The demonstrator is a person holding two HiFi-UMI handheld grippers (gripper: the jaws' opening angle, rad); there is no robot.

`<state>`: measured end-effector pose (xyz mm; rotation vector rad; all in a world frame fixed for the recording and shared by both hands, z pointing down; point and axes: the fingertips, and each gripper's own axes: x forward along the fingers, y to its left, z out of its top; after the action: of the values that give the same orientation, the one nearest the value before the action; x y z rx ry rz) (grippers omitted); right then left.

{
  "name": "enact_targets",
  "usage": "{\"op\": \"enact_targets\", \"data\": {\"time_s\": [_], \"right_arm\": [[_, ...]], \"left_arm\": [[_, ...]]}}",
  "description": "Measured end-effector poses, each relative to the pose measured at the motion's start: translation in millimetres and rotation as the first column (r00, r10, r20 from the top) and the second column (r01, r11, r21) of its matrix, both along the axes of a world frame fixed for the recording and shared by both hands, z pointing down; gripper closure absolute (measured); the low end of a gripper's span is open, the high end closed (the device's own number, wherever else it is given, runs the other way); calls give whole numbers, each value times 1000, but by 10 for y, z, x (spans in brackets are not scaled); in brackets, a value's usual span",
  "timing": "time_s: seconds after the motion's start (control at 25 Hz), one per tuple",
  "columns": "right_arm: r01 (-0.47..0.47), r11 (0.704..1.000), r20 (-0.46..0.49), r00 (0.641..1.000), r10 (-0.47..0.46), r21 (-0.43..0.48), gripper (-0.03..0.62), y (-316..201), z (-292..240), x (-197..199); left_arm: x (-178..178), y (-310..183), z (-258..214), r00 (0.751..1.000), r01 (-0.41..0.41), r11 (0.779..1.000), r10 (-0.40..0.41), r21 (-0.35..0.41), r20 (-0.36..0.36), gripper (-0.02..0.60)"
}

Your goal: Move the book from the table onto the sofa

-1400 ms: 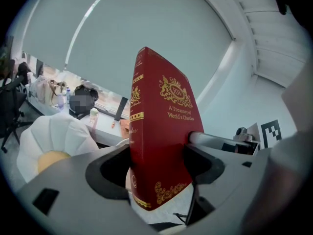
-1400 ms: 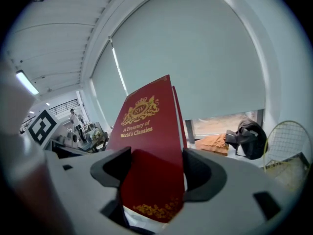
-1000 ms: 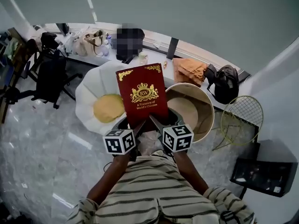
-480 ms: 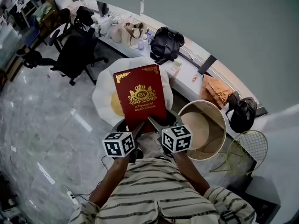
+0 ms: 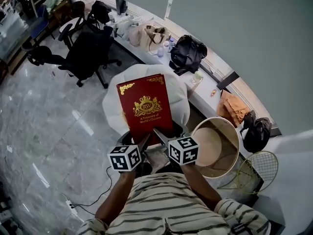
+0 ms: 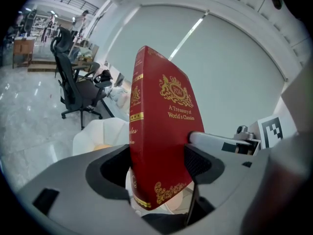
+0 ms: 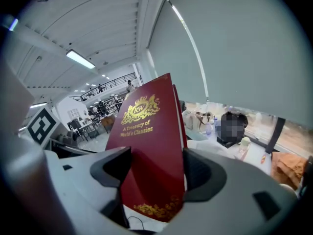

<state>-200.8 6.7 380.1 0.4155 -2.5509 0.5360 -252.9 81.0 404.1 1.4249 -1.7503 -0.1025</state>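
In the head view, a dark red hardcover book (image 5: 145, 106) with a gold crest and gold lettering is held in the air, face up to the camera and clear of any surface. Its near edge is pinched by the left tongs (image 5: 145, 140) and the right tongs (image 5: 157, 132), set close side by side. Directly beneath it sits the white rounded upholstered sofa (image 5: 180, 98). A round beige tub-shaped piece (image 5: 215, 142) stands to the right; it may be the table named in the task, but this angle leaves that unsure.

In the left gripper view, the left tongs (image 6: 157, 163) are clenched on the book's lower corner at the spine side. The book (image 6: 156, 126) stands nearly upright, and the sofa (image 6: 95, 131) shows low behind it.

In the right gripper view, the right tongs (image 7: 154, 173) are clamped across the book's lower edge (image 7: 149, 146), one pad on the front cover and one on the back.

The lift and the carry look done, since the book hangs over the sofa. What seems left is to lower it onto the seat and release both tongs.
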Motion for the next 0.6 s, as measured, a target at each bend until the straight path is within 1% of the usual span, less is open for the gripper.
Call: {"op": "enact_targets", "data": {"time_s": [0.08,0.44,0.6], "right_arm": [[9,1000,-17,1000,-9,-3,250,-10,44,-104],[63,998,-32,997,-64,-13,250,-190,375,-181],[92,995,-39,995,-94,-43,250,-426,526,-237]], "left_arm": [[-96,-9,47,1000,4,1000,-4,-6,-16,242],[-126,-162,383,998,54,998,-55,-32,-44,242],[-156,-374,513,995,84,995,-87,-61,-52,242]]}}
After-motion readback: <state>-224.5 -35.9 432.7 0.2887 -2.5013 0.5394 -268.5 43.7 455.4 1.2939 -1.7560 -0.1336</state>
